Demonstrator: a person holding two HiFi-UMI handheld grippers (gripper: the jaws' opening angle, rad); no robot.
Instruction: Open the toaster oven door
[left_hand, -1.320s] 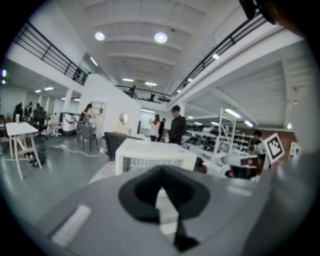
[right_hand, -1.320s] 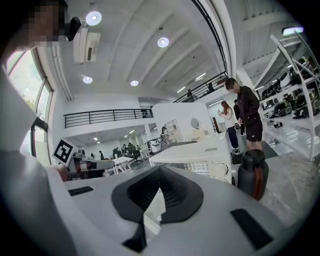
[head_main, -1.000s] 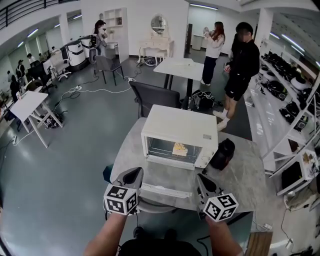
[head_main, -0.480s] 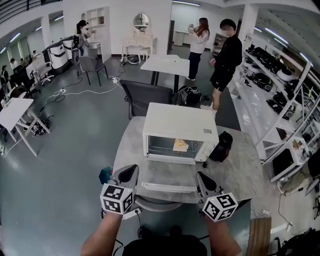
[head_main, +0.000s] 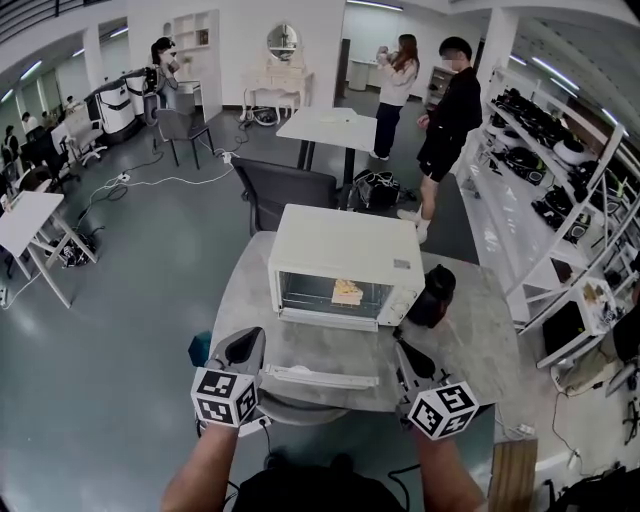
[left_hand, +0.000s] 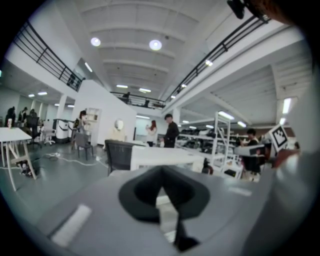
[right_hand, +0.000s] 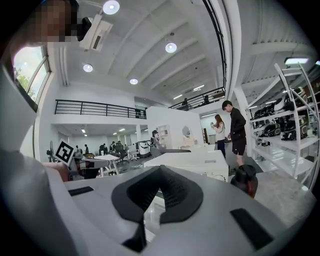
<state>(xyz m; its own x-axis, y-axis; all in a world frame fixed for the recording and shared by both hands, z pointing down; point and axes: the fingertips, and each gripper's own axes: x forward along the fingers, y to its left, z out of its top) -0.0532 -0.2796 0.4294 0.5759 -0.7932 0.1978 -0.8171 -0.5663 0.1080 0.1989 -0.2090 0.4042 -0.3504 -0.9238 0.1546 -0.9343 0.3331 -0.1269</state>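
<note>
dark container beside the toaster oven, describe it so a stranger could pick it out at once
On the grey stone-look table stands a white boxy toaster oven. At its right in the head view sits the dark rounded container, the only dark thing on that tabletop.

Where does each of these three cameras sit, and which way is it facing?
Head view: on the person's head, facing forward and steeply down at the toaster oven on the table; left gripper, right gripper and forearms show.
Left gripper view: on the left gripper, facing roughly level along its shut jaws toward the oven; its grey body shows.
Right gripper view: on the right gripper, likewise, shut jaws ahead; its grey body shows.
Shared: both gripper views see the oven and a person in black.
</note>
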